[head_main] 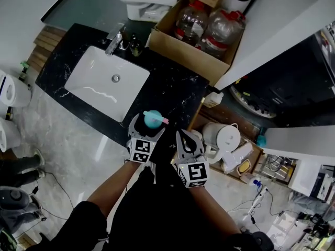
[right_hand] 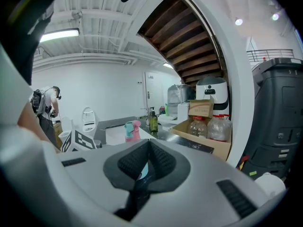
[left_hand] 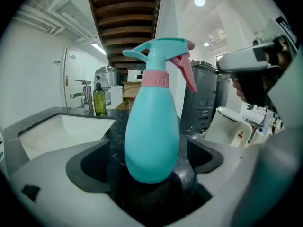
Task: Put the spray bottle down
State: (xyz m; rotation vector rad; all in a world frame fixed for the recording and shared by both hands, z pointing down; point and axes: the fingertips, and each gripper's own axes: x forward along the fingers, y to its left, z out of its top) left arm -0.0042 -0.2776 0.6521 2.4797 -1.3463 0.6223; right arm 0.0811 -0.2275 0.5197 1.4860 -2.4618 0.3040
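Observation:
A teal spray bottle with a pink collar and trigger stands upright on the black marble counter, near its front edge and right of the sink. My left gripper is open around it. In the left gripper view the bottle rises between the wide-set jaws with a gap on each side, and neither pad presses on it. My right gripper hovers just right of the bottle, shut and holding nothing. In the right gripper view its pads meet, and the bottle shows beyond them to the left.
A white sink with a faucet and a green soap bottle lies left of the spray bottle. A cardboard box with clear jugs sits at the counter's back right. A white kettle stands lower, right of the counter.

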